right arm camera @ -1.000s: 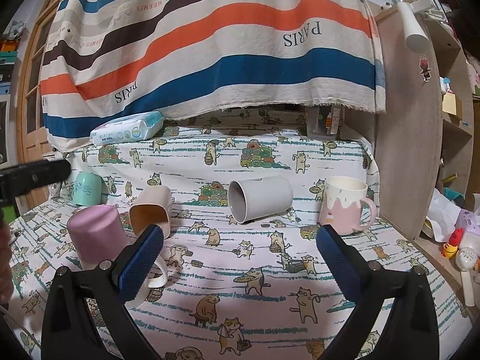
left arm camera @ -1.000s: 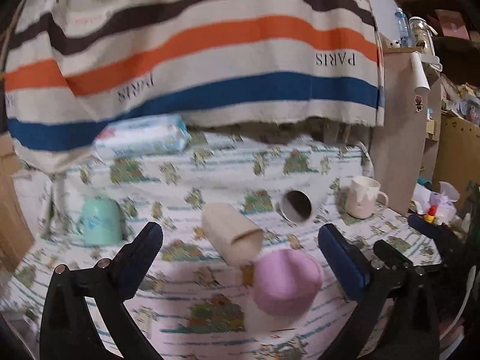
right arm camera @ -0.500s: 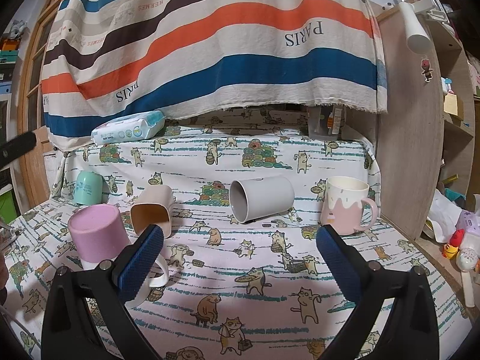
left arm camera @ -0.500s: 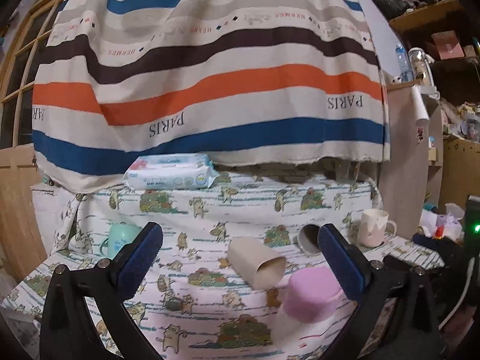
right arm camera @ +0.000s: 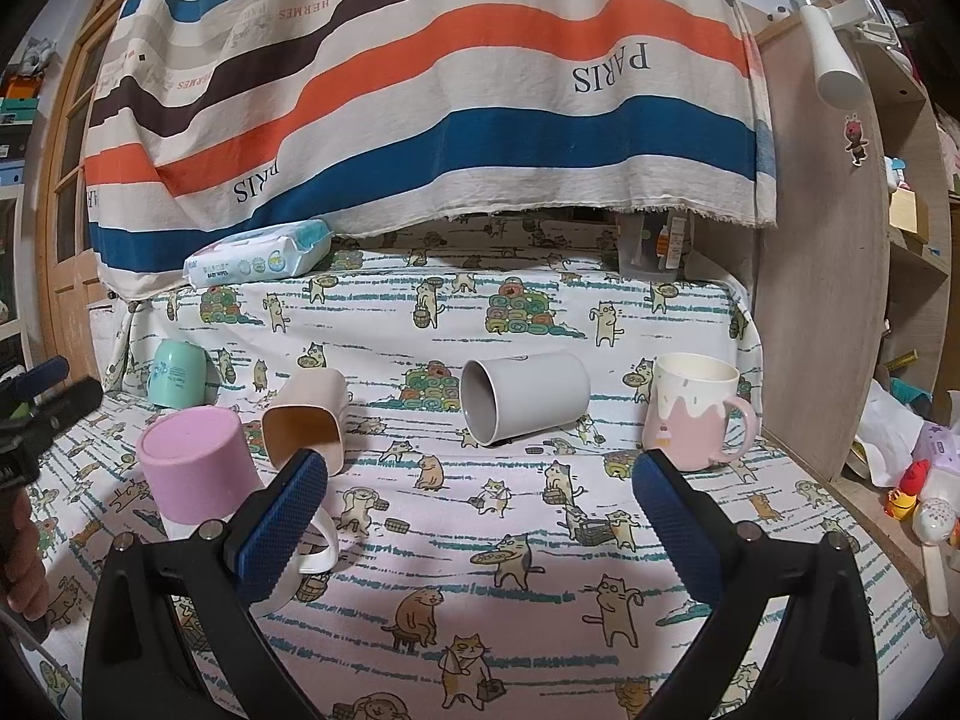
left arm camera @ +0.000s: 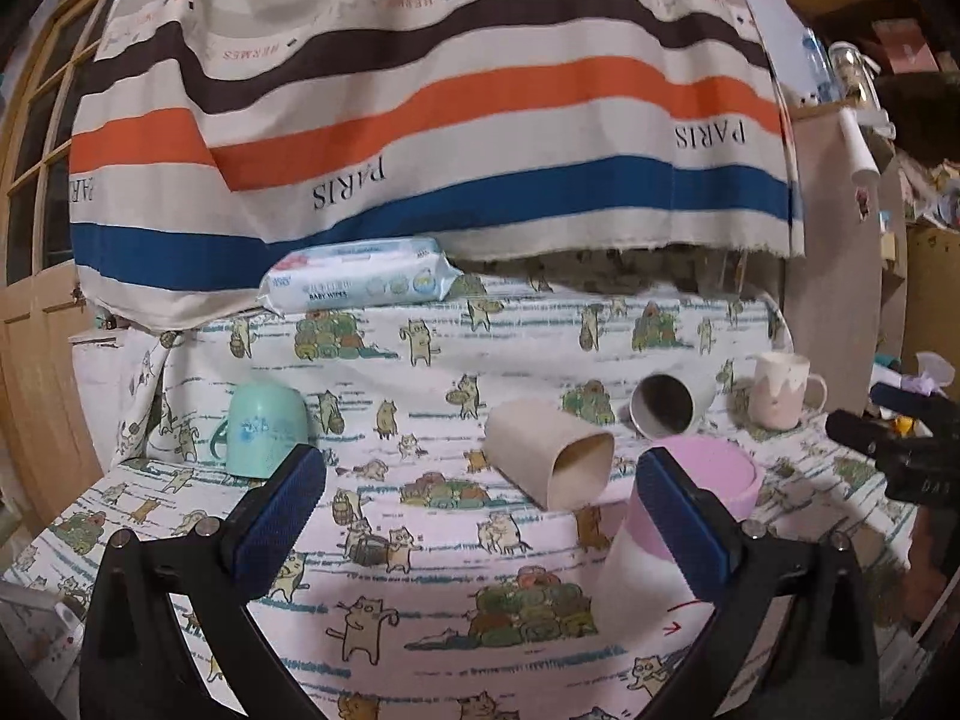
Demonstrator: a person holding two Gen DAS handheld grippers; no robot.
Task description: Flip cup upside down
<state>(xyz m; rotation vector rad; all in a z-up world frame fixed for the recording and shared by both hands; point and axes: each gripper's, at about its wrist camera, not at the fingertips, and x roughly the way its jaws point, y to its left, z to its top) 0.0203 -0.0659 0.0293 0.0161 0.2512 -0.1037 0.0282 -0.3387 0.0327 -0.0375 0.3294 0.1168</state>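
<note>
Several cups sit on the cat-print cloth. A pink mug [right arm camera: 192, 468] stands upside down at the left; it also shows in the left wrist view [left arm camera: 678, 504], behind the right finger. A beige cup [right arm camera: 309, 420] [left arm camera: 549, 453] and a grey cup [right arm camera: 525, 396] [left arm camera: 669, 405] lie on their sides. A pink-and-white mug [right arm camera: 696, 411] [left arm camera: 780, 390] stands upright at the right. A mint cup [right arm camera: 177, 375] [left arm camera: 264, 429] stands upside down at the far left. My left gripper [left arm camera: 480, 522] and right gripper [right arm camera: 480, 522] are both open and empty, held back from the cups.
A pack of baby wipes [left arm camera: 360, 282] lies on the raised back ledge under a striped hanging towel [right arm camera: 420, 90]. A wooden cabinet side [right arm camera: 828, 270] borders the right edge, with toys [right arm camera: 924, 498] beside it. A wooden door [left arm camera: 36, 372] is at the left.
My left gripper has pulled back and lifted away from the pink mug, which stays upside down on the cloth. The right gripper has barely moved.
</note>
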